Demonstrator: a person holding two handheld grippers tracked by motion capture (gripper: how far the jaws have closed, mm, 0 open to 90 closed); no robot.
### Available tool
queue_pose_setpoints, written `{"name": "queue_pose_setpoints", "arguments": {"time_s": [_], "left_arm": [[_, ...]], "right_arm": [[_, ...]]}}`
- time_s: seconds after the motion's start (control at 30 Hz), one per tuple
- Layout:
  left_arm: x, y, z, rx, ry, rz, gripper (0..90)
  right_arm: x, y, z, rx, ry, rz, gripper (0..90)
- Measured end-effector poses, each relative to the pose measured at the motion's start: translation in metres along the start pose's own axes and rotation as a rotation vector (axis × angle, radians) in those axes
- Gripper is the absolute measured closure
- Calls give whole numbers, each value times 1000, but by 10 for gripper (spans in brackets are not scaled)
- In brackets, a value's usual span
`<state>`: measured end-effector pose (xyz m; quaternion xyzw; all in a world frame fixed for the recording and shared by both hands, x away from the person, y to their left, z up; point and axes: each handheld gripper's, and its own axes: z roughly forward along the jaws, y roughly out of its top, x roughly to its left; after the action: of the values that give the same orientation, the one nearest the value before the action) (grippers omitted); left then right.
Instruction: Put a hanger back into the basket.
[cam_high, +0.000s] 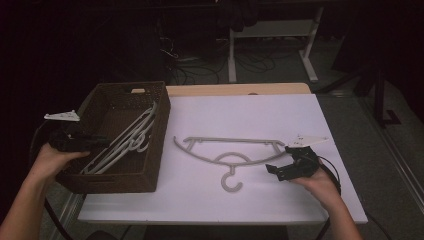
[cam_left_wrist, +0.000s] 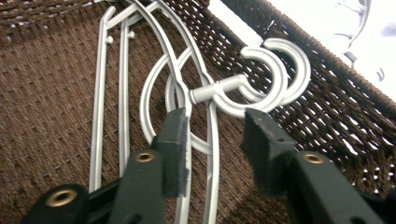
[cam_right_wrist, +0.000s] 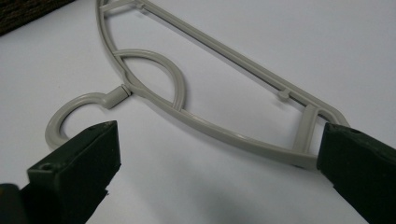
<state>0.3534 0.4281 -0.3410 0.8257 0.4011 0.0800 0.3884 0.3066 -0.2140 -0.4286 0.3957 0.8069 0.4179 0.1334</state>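
left gripper (cam_left_wrist: 212, 135): part open over hangers (cam_left_wrist: 187, 93) in basket (cam_left_wrist: 46, 116), gripping nothing
right gripper (cam_right_wrist: 215, 154): wide open, hanger (cam_right_wrist: 210, 126) ahead
risk: jaw tip may nudge it aside

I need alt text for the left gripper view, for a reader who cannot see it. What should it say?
The left gripper hovers with open jaws over grey plastic hangers lying inside a brown woven basket. Their two hooks rest against the basket wall, with the white table beyond it.

I read dim lab or workshop: white-topped table (cam_high: 260, 200), loose cables on floor (cam_high: 200, 70) beyond its far edge, bare metal desk frame (cam_high: 310, 45) behind.
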Motion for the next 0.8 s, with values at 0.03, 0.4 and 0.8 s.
{"name": "queue_pose_setpoints", "arguments": {"time_s": [0.03,0.4,0.8], "left_arm": [[-1,1,0,-4,-3,1,553],[-24,21,12,-40,-30,49,391],[-86,67,46,-94,-124,156,356]], "right_arm": [[0,0,0,0,-1,-2,0],[0,0,1,1,1,-1,0],[-1,1,-1,-4,4,-2,0]]}}
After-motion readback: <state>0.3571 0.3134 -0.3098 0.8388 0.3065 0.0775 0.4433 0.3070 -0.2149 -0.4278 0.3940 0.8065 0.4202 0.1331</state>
